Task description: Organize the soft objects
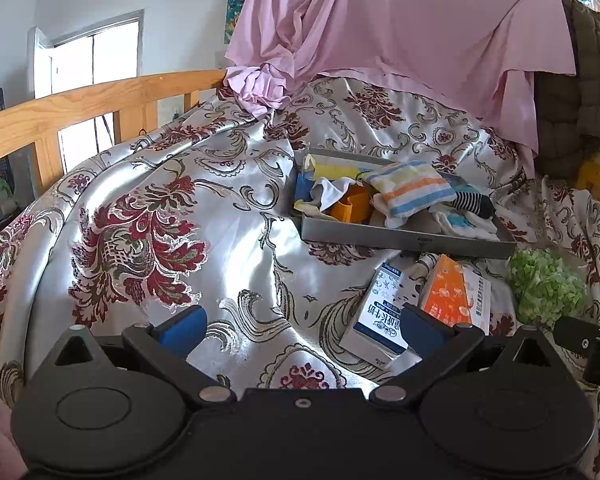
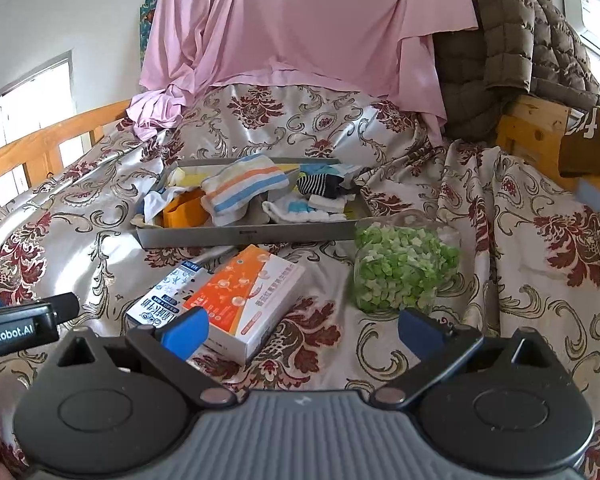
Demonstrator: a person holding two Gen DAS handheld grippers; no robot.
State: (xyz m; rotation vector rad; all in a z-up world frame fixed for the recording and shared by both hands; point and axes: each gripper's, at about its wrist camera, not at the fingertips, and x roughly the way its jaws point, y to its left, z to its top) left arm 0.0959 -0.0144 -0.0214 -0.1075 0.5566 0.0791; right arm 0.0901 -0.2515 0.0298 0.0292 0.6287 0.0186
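Observation:
A grey tray (image 1: 400, 237) (image 2: 252, 235) lies on the patterned bedspread and holds several soft items: a striped towel (image 1: 412, 190) (image 2: 240, 188), black-and-white striped socks (image 1: 470, 202) (image 2: 324, 184), white and blue cloths (image 2: 300, 208), and an orange piece (image 1: 350, 204) (image 2: 182, 210). My left gripper (image 1: 302, 326) is open and empty, low over the bedspread, well short of the tray. My right gripper (image 2: 302, 328) is open and empty above the orange box, also short of the tray.
A blue-and-white milk carton (image 1: 380, 320) (image 2: 160, 300) and an orange-and-white box (image 1: 458, 292) (image 2: 248, 296) lie in front of the tray. A clear jar of green bits (image 2: 404, 268) (image 1: 546, 284) stands right. Pink sheet (image 2: 300, 20), brown quilted jacket (image 2: 512, 40) and wooden rail (image 1: 80, 108) border the bed.

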